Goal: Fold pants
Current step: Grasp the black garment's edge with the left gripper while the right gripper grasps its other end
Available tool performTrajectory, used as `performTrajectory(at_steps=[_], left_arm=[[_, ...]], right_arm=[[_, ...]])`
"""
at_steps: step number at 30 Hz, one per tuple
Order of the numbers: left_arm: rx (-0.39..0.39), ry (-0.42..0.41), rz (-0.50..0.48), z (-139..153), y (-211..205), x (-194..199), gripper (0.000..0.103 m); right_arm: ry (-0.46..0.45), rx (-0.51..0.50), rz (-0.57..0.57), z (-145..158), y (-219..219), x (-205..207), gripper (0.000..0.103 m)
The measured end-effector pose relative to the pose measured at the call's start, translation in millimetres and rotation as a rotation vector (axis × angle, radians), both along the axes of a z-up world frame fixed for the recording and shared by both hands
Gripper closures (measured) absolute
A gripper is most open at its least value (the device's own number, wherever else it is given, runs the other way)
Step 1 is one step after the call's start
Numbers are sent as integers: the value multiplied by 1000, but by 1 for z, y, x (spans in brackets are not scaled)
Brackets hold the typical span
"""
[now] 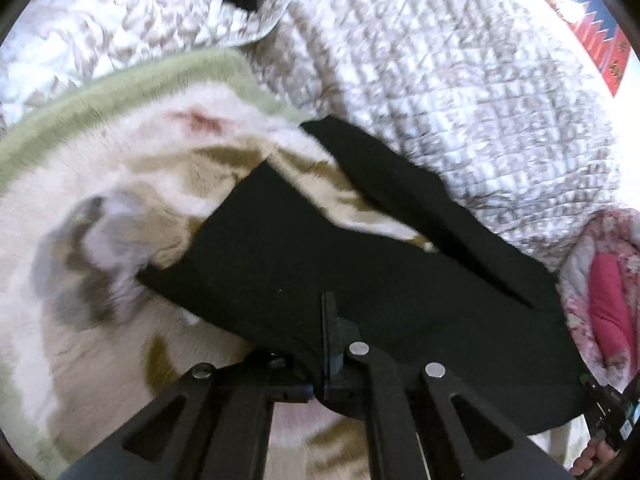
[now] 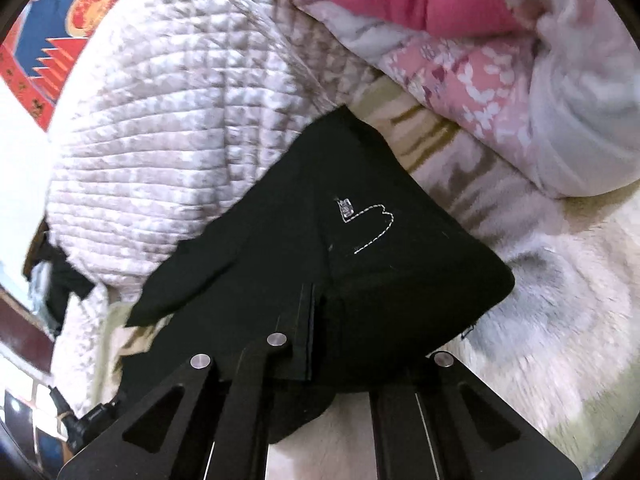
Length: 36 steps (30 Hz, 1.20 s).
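A quilt (image 1: 460,92) in white and grey-brown covers the far part of the bed. Nearer lies a fluffy cream blanket (image 1: 100,208) with a green border and tan and grey patches. A pink floral duvet (image 2: 500,80) is bunched at the far right in the right wrist view.

The pants (image 1: 304,268) are black and plain, spread across the blanket with the far edge reaching onto the quilt. In the left wrist view the two legs fan apart, with a wedge of blanket showing between them. In the right wrist view a small white stitched outline and a tiny label (image 2: 346,208) show on the cloth.

The left gripper (image 1: 330,340) is pinched tight on the near edge of the pants. The right gripper (image 2: 310,328) is likewise clamped on the near edge, the cloth draped over its fingers.
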<state>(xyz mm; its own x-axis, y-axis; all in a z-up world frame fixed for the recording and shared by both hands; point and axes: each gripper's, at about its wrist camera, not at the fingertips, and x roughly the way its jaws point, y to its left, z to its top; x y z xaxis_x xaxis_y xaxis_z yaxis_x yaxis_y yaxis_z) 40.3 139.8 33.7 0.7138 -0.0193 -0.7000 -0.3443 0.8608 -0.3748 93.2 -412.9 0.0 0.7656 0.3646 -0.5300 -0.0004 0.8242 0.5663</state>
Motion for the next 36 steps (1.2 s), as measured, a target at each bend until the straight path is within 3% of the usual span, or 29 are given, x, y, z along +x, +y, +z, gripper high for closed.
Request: performTrajectory(at_steps=[5, 10, 12, 15, 17, 20, 23, 26, 29, 30, 31, 34, 36], left_arm=[[5, -48, -9, 24, 1, -51, 100], [16, 24, -15, 5, -1, -85, 99], [7, 48, -13, -2, -3, -90, 99], [16, 11, -6, 6, -6, -102, 99], [40, 1, -10, 7, -10, -104, 99], [30, 65, 0, -8, -9, -100, 99], [13, 25, 11, -3, -8, -111, 99], [26, -23, 34, 6, -7, -120, 94], [22, -16, 103, 9, 2, -128, 91], [27, -12, 132, 10, 5, -131, 90], [43, -4, 169, 11, 8, -135, 88], [80, -13, 241, 19, 16, -143, 82], [85, -42, 204, 25, 12, -138, 72]], right_arm=[[37, 2, 10, -4, -12, -47, 99], [154, 30, -15, -43, -22, -68, 99], [142, 47, -20, -43, -23, -75, 99], [103, 14, -15, -31, -20, -81, 99], [124, -7, -19, -36, -21, -78, 99], [145, -9, -15, -41, -19, -77, 98], [139, -5, -16, -39, -18, -81, 96], [159, 40, -16, -41, -21, -88, 83], [136, 13, -63, -30, -23, -105, 63], [127, -16, -96, -26, -24, -111, 47], [110, -52, -148, -19, -27, -119, 38], [59, -101, -249, -8, -36, -130, 38], [30, -129, -246, -1, -33, -127, 38]])
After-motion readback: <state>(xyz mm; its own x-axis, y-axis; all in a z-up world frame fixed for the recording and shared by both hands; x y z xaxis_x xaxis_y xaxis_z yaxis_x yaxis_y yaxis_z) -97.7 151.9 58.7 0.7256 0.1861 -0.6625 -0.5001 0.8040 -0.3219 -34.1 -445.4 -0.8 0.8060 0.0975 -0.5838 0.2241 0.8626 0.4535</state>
